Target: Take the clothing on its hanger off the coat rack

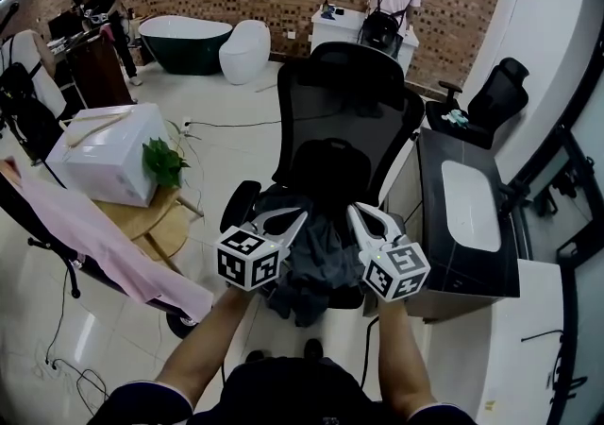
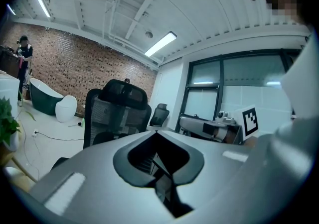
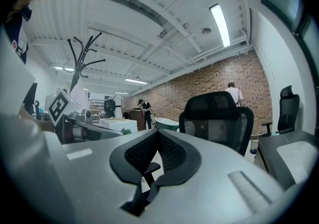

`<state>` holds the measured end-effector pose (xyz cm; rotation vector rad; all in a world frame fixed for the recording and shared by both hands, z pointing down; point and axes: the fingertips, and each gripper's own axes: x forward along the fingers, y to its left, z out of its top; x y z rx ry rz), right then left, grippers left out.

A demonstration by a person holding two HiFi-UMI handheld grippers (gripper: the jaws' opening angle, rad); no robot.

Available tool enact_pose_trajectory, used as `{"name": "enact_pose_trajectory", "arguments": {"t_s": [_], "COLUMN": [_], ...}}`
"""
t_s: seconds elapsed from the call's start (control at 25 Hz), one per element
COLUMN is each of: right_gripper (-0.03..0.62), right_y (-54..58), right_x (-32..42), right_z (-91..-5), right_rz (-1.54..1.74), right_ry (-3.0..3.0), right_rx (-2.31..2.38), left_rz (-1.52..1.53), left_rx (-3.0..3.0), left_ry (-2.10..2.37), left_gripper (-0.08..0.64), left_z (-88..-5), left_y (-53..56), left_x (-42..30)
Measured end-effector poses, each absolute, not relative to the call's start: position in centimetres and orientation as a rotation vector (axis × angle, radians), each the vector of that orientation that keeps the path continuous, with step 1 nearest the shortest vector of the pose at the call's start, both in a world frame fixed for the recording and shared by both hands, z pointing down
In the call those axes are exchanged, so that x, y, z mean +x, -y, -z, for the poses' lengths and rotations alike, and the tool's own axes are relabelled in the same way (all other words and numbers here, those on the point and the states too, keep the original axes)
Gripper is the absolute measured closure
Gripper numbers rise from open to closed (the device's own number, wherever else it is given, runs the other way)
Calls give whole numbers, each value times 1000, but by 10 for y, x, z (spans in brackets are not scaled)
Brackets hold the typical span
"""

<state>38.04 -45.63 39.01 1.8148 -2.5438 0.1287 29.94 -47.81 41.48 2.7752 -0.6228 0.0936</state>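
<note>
Shut: left claw [image 1: 303, 215], right claw [image 1: 352, 209]; chair [image 1: 349, 102] ahead.

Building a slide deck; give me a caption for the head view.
Left gripper and right gripper, tongs shut and empty, face an office chair heaped with dark clothes.

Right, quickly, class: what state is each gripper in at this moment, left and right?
Left gripper: closed, holding nothing.
Right gripper: closed, holding nothing.
</note>
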Motion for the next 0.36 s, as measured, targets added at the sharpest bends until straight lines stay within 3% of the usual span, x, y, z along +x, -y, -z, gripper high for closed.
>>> {"name": "enact_pose_trajectory", "arguments": {"t_s": [0.36], "right_gripper": [592], "right_y": [462], "right_x": [375], "right_z": [-389], "right_rz": [-125], "right_ry": [2553], "right_rx": [1807], "left_rz": [-92], "left_rx": [2773], "left_ry": [623], "left_gripper": [549], "left_z": [-417], "left_y": [482], "left_x": [296]}}
